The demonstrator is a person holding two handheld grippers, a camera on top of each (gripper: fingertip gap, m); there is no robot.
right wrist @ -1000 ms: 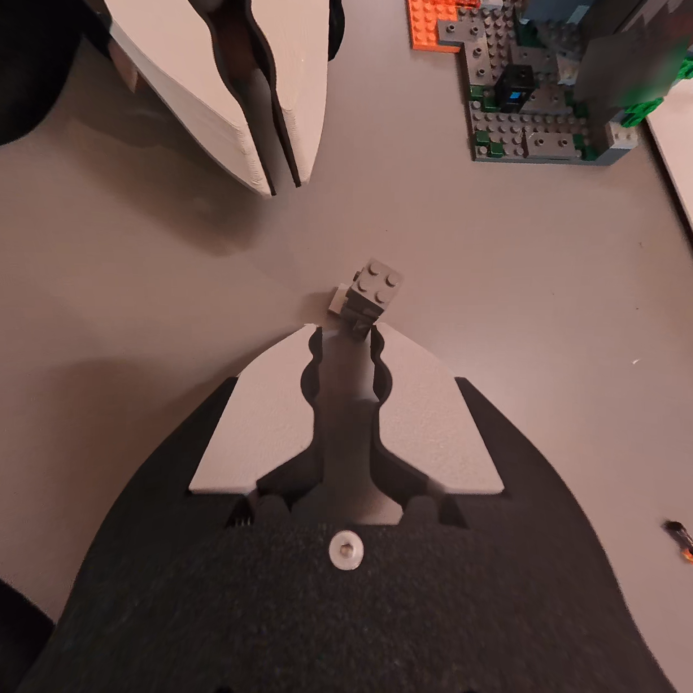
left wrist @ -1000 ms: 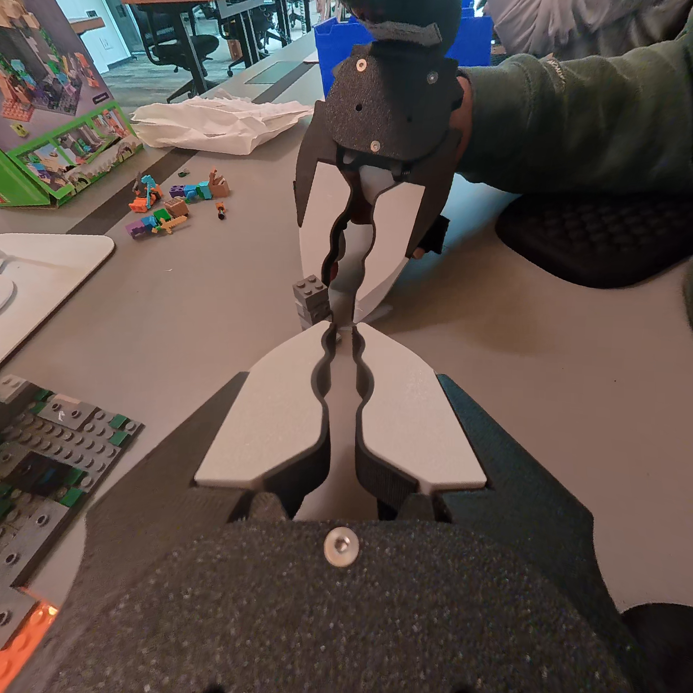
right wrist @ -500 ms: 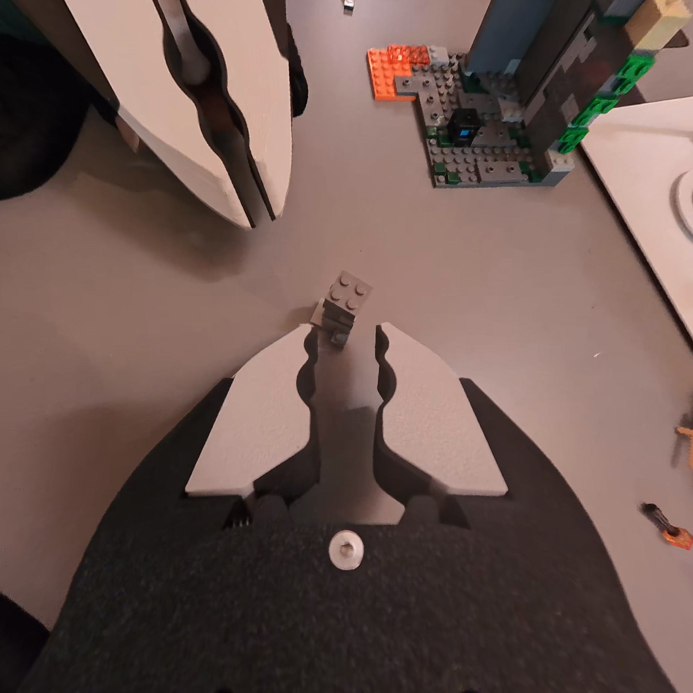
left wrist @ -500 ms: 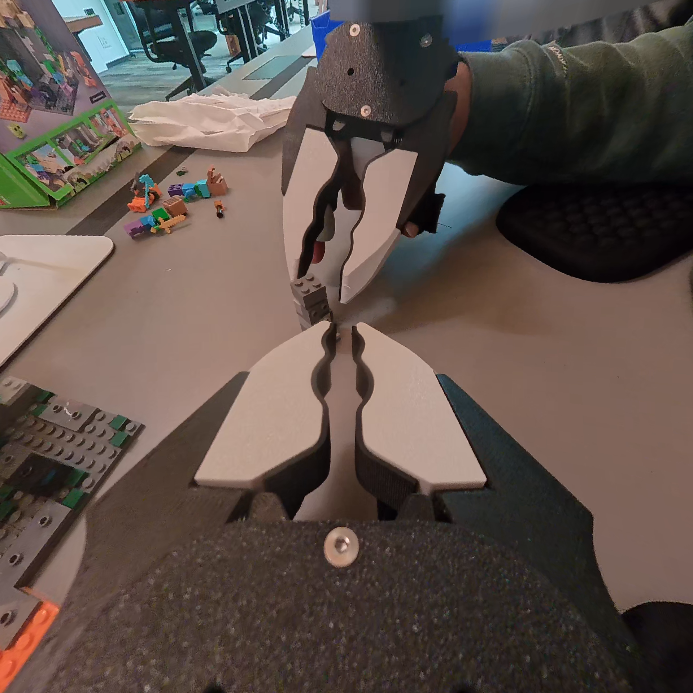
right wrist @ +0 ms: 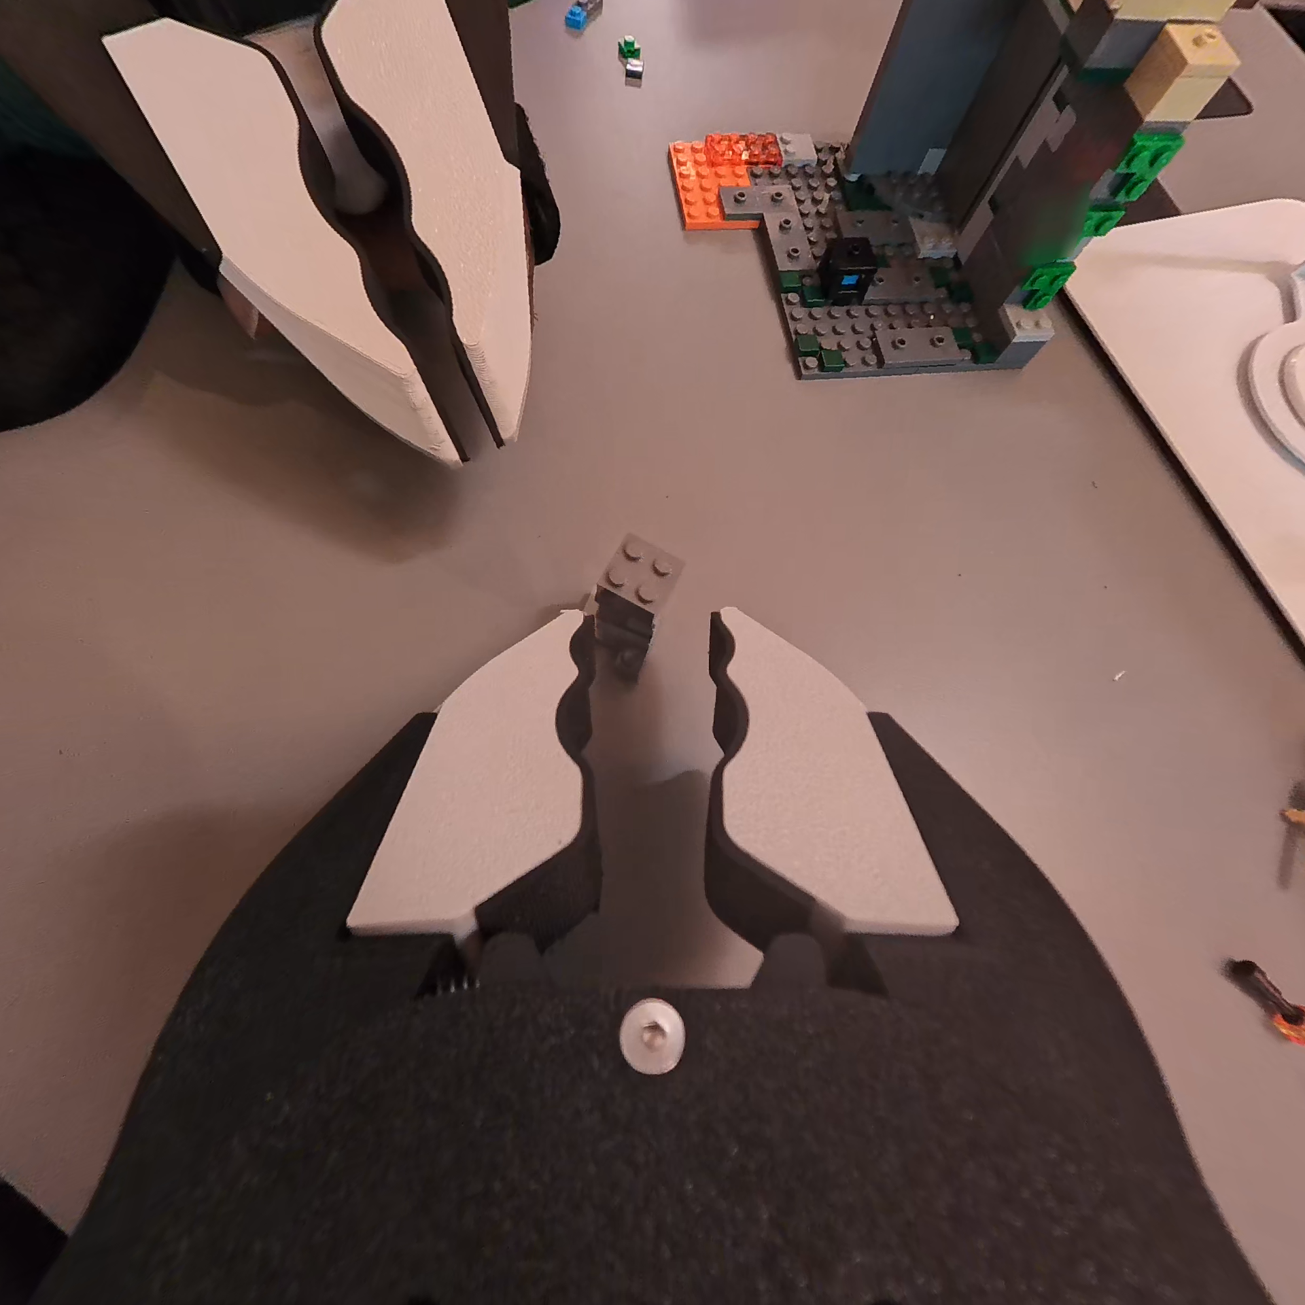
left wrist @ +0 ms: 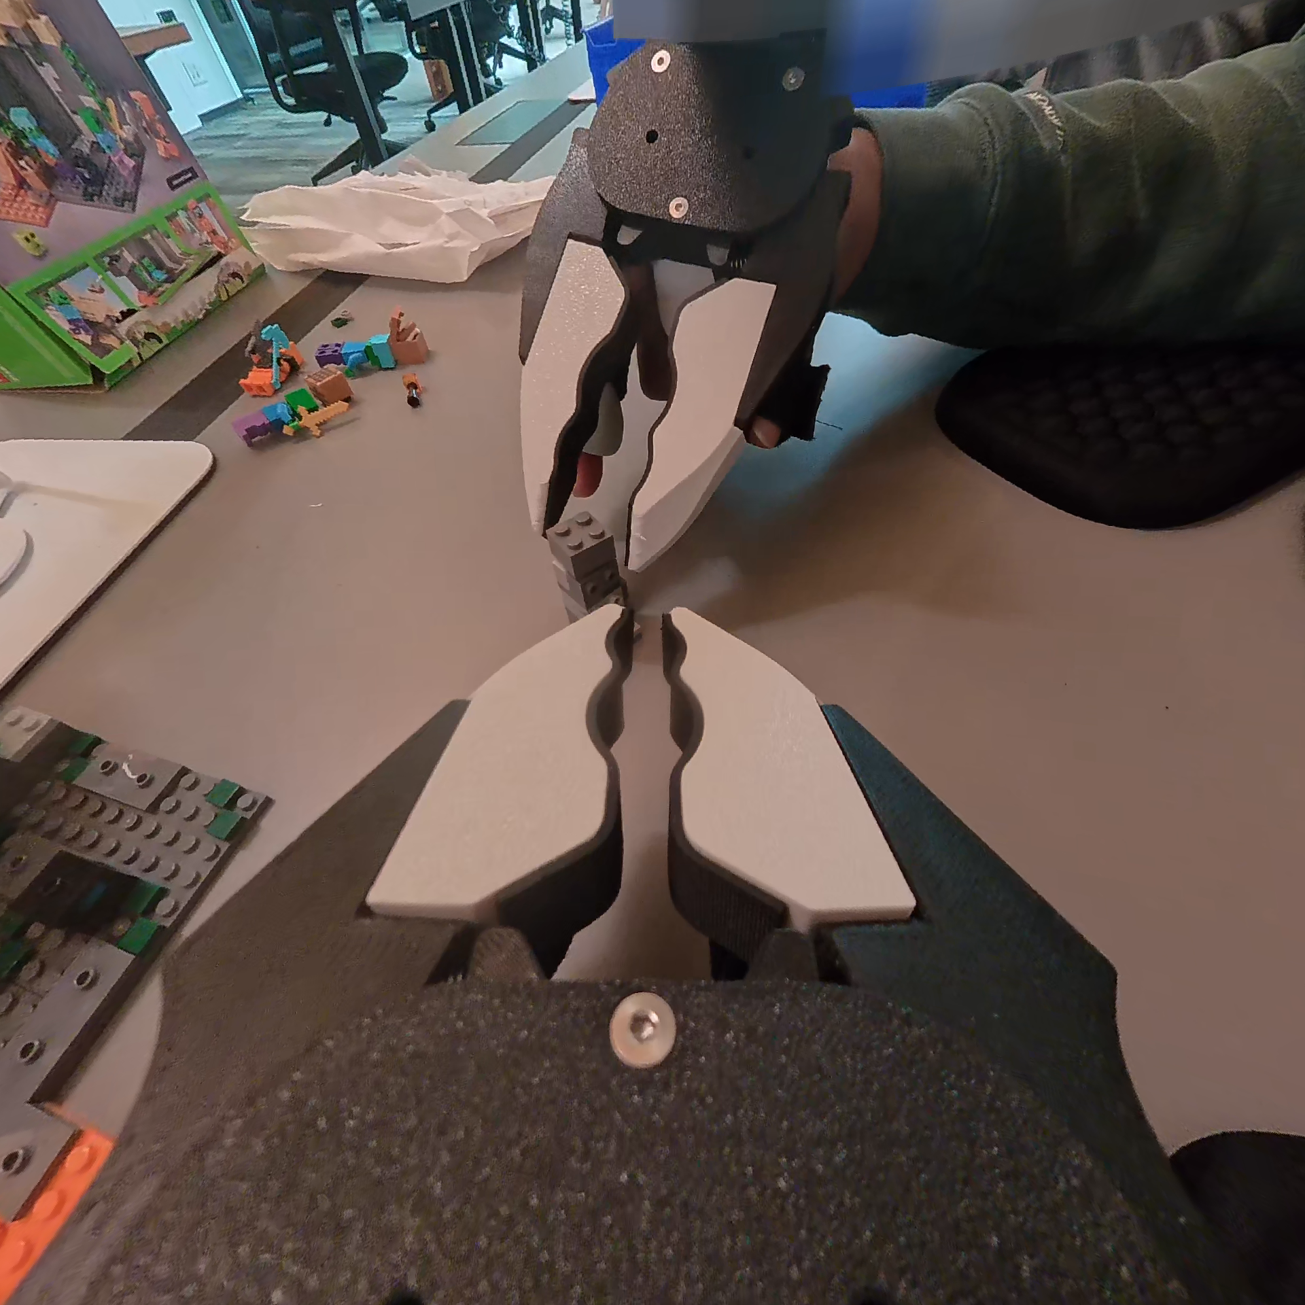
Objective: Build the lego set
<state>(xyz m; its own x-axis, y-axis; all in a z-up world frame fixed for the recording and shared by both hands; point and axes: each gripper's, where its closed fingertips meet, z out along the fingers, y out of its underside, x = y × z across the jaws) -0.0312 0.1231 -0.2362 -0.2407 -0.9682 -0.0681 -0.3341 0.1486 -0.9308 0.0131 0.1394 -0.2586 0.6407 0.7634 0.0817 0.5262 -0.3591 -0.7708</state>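
A small stack of grey bricks (right wrist: 638, 597) stands on the grey table, tilted a little, with a studded square brick on top. My right gripper (right wrist: 646, 621) is open, its fingertips on either side of the stack's near end and apart from it. In the left wrist view the stack (left wrist: 586, 565) stands just past my left gripper (left wrist: 642, 621), which is shut and empty with its tips low at the table. The right gripper (left wrist: 593, 544) hangs over the stack from the far side. The left gripper (right wrist: 473, 452) shows shut at the top left of the right wrist view.
The partly built set (right wrist: 918, 282), with a grey baseplate, an orange corner and a tall tower, stands at the right; it also shows in the left wrist view (left wrist: 106, 847). Loose coloured pieces (left wrist: 318, 381), the set's box (left wrist: 85, 212), a white bag (left wrist: 395, 219), a white board (left wrist: 85, 508) and a black pad (left wrist: 1130, 424) lie around. One gripper's finger ends stand about 6 cm off the other's. The partly built set (right wrist: 918, 282) is about equally far from each gripper, around 20 cm. Look for it in the left wrist view (left wrist: 26, 854) too.
My right gripper has opened wider, let go of the grey stack and drawn up and back from it. The stack stays on the table. The left gripper has hardly moved.
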